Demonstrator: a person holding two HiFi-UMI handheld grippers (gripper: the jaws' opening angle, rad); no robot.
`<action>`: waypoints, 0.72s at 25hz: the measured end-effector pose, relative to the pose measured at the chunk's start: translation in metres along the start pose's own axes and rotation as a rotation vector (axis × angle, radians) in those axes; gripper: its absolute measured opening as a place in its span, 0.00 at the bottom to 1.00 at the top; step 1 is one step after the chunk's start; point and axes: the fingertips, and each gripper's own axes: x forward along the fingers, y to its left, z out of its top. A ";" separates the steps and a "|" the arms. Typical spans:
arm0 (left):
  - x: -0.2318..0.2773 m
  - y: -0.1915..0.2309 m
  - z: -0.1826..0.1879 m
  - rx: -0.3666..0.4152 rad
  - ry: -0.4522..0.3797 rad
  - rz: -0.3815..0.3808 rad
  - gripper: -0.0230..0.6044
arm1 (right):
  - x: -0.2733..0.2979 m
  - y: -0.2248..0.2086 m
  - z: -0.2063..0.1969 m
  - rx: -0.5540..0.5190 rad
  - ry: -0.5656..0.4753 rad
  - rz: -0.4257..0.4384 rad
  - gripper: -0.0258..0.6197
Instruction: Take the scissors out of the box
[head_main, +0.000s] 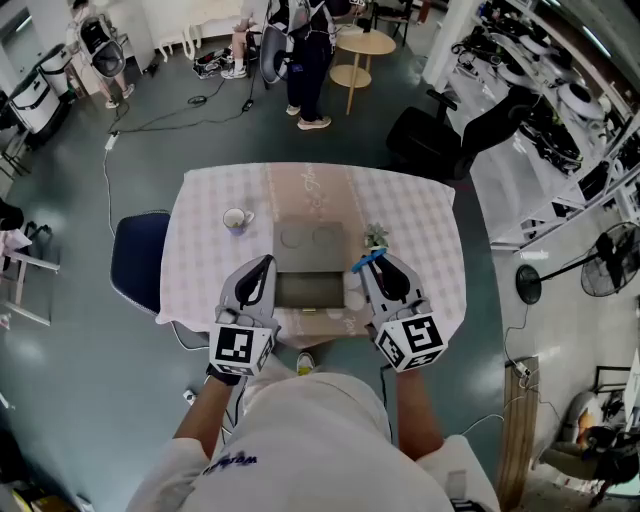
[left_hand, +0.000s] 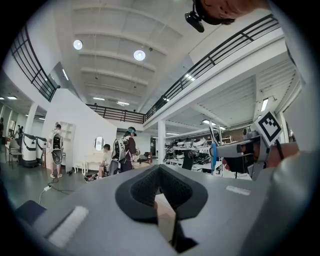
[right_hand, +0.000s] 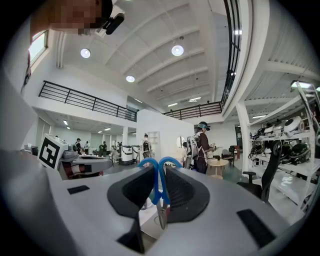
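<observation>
My right gripper (head_main: 368, 263) (right_hand: 159, 200) is shut on a pair of blue-handled scissors (head_main: 366, 261) (right_hand: 160, 172); the handle loops stick up between the pads and the metal blades hang below. It is held level above the right edge of the open grey box (head_main: 310, 291). The scissors (left_hand: 213, 156) also show in the left gripper view, held by the right gripper (left_hand: 235, 152). My left gripper (head_main: 267, 264) (left_hand: 161, 197) is shut with nothing in it, at the box's left edge.
The box's grey lid (head_main: 311, 246) lies just behind the box on the checked tablecloth (head_main: 420, 225). A small cup (head_main: 237, 219) stands at the left and a small greenish item (head_main: 376, 237) at the right. People stand beyond the table, and a blue chair (head_main: 138, 260) is on its left.
</observation>
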 end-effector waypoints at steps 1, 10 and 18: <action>0.000 0.000 0.001 0.000 0.000 -0.001 0.04 | 0.000 0.000 0.001 -0.002 -0.001 0.000 0.16; -0.007 0.002 -0.001 0.006 0.002 -0.002 0.04 | -0.003 0.009 0.001 -0.009 -0.002 0.009 0.16; -0.012 0.005 -0.003 0.003 0.008 0.001 0.04 | 0.001 0.017 0.003 -0.002 0.005 0.034 0.16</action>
